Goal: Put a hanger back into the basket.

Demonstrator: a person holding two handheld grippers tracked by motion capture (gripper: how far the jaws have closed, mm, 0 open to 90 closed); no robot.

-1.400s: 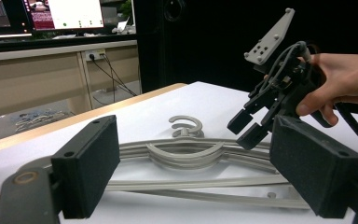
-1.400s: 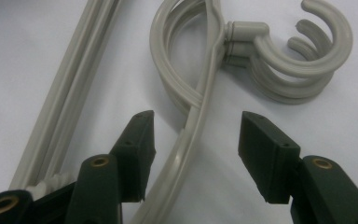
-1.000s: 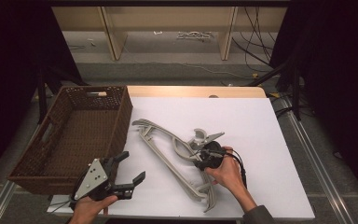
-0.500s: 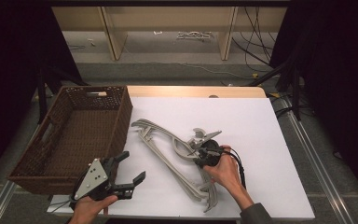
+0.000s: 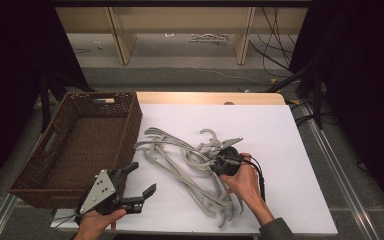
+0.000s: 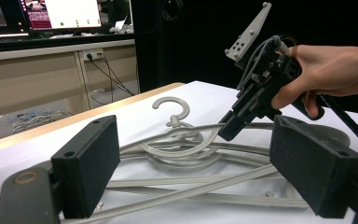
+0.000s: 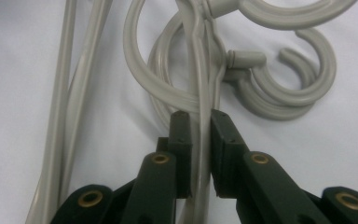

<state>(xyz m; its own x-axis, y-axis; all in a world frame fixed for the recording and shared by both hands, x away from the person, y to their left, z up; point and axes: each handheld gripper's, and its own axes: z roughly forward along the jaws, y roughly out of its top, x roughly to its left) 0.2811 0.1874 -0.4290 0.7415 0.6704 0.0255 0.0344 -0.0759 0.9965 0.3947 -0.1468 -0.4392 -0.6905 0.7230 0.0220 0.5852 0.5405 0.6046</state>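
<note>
the white table [image 5: 290,150] takes up most of the high view, with a strip of bare wood along its far edge. on its left side sits a brown woven basket [image 5: 80,145], long side running away from the person, and that view looks straight down into it. the left gripper view catches just a sliver of the weave at its bottom left corner.

next in size is the tangle of grey plastic hangers [image 5: 190,165] lying flat near the middle of the table, just right of the basket. from above they read as a loose fan of arms and hooks. the left gripper view, low and level, shows one hook [image 6: 171,108] standing up off the table above the rest. the right gripper view, looking down close, shows several hooks nested together and long bars running off to the left.

the right gripper [image 5: 219,161] sits at the middle of the pile, held in a hand [image 5: 245,182] from the near edge. its jaws have just been closing, and the right gripper view shows them clamped on one thin hanger bar [image 7: 199,140] that runs up between the pads. from above that grip is hidden under the gripper's body.

the left gripper [image 5: 142,179] hovers near the basket's near corner, jaws spread wide, nothing between them.
</note>
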